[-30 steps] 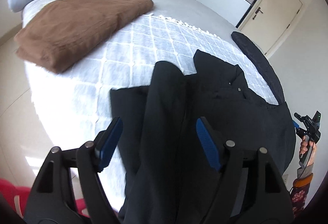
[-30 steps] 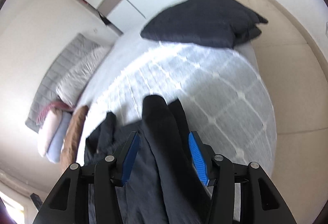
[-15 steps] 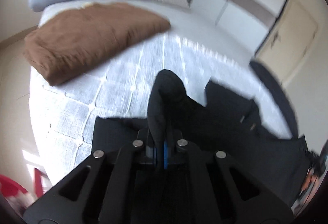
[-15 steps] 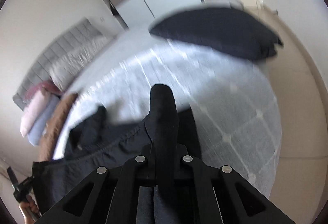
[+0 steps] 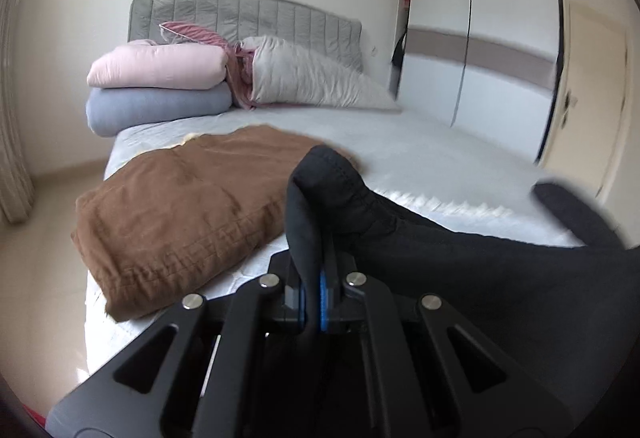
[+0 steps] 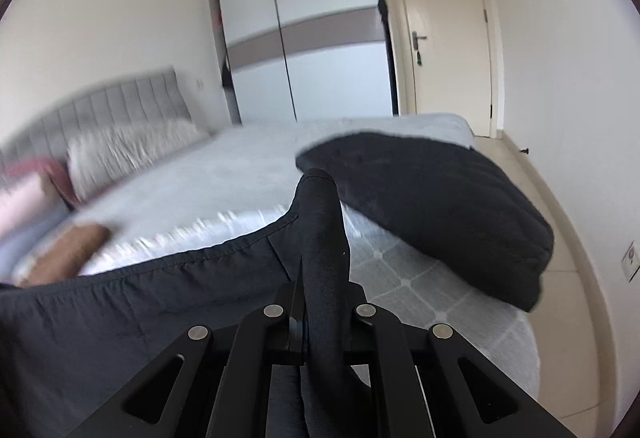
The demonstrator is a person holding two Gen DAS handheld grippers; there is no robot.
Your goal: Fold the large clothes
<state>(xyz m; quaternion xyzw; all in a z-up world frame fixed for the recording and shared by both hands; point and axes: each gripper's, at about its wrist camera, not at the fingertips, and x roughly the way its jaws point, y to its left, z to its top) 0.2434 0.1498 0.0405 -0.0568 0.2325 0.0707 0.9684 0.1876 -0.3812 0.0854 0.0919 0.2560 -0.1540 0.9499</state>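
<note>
A: How does the left gripper (image 5: 314,302) stand?
B: Pinched tight on a bunched fold of the black garment (image 5: 460,262), blue pads pressed against the cloth. The right gripper (image 6: 320,322) is likewise clamped on another fold of it.
A: And around them?
B: A bed (image 5: 420,149) with a pale quilted cover. At its left lies a folded brown blanket (image 5: 180,213), behind it stacked pink and blue duvets (image 5: 156,85) against a grey headboard (image 5: 248,13); further right a sliding wardrobe (image 6: 304,37), a dark cushion (image 6: 440,205), then a cream door (image 6: 444,37).
A: The garment itself?
B: Dark, seamed, stretched taut between both grippers above the bed's near edge.
</note>
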